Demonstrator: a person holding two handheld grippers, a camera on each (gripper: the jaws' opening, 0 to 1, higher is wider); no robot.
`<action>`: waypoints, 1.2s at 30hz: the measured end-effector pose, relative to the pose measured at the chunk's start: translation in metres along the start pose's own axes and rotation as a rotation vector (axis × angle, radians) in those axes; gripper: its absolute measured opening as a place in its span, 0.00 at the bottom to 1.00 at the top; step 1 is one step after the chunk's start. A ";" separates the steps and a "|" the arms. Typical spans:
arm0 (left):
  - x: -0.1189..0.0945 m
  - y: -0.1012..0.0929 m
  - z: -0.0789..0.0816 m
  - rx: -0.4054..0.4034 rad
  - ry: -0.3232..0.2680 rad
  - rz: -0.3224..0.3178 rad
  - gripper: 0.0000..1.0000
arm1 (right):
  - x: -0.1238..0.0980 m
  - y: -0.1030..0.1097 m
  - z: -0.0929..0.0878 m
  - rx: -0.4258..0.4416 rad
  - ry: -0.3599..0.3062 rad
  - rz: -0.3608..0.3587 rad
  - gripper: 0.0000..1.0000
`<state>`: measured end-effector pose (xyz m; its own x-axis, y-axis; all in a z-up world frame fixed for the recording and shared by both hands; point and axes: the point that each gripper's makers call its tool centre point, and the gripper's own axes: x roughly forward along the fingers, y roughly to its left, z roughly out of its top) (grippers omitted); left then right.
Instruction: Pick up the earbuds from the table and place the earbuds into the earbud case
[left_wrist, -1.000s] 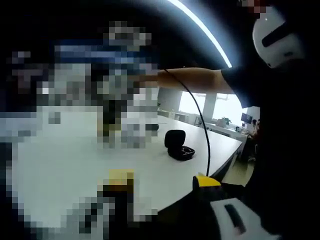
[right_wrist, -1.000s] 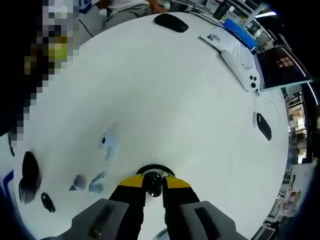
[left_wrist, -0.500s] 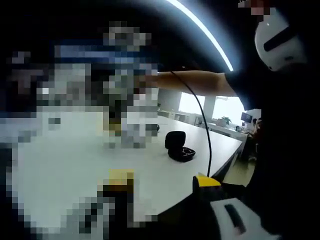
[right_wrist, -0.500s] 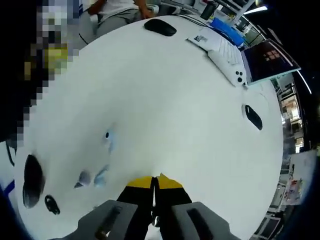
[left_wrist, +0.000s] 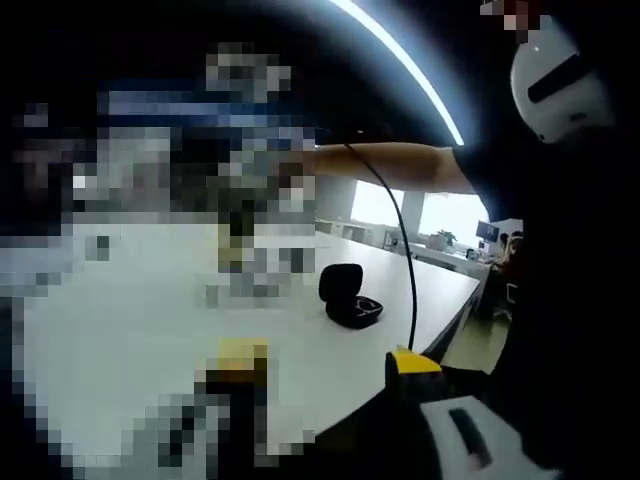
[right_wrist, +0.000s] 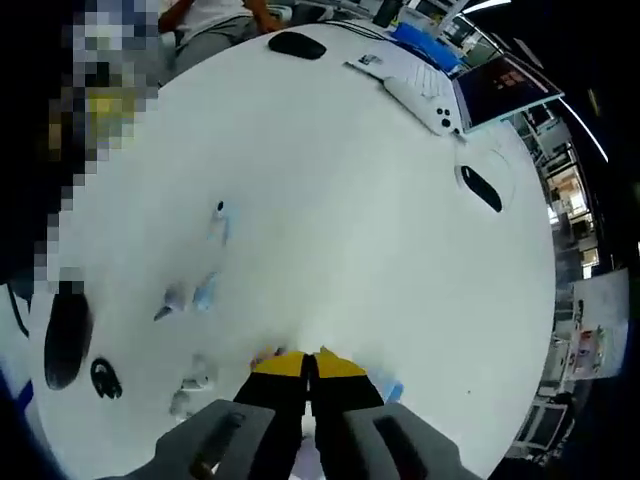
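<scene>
The right hand-held gripper (right_wrist: 309, 362) has its jaws pressed together; whether an earbud is between them I cannot tell. The open black case (left_wrist: 345, 296) sits right of middle, beyond the left hand-held gripper (left_wrist: 325, 362), whose jaws stand apart, on the white surface (left_wrist: 140, 310).

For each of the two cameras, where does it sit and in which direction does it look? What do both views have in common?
Left gripper view: rides on the left gripper, held low near the table's edge, looking across the white table at the open earbud case; the person's arm and dark clothing show.
Right gripper view: rides on the right gripper, looking down on the table; its yellow-tipped fingers are together.
Shared: the same white table.
</scene>
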<state>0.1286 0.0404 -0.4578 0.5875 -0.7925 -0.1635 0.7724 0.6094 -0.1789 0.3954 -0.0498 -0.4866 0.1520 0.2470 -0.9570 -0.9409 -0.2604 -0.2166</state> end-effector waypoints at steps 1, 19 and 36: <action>0.001 -0.001 0.000 0.000 0.000 -0.004 0.49 | 0.000 -0.001 -0.004 -0.001 0.002 -0.001 0.02; 0.011 -0.004 -0.001 -0.006 0.024 -0.005 0.49 | 0.011 -0.014 -0.033 -0.100 0.033 0.027 0.11; 0.017 0.003 -0.002 -0.022 0.034 -0.002 0.49 | 0.023 -0.016 -0.038 -0.082 0.030 0.073 0.12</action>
<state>0.1404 0.0288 -0.4629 0.5771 -0.7927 -0.1962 0.7677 0.6086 -0.2008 0.4259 -0.0752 -0.5125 0.0942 0.1967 -0.9759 -0.9221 -0.3524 -0.1600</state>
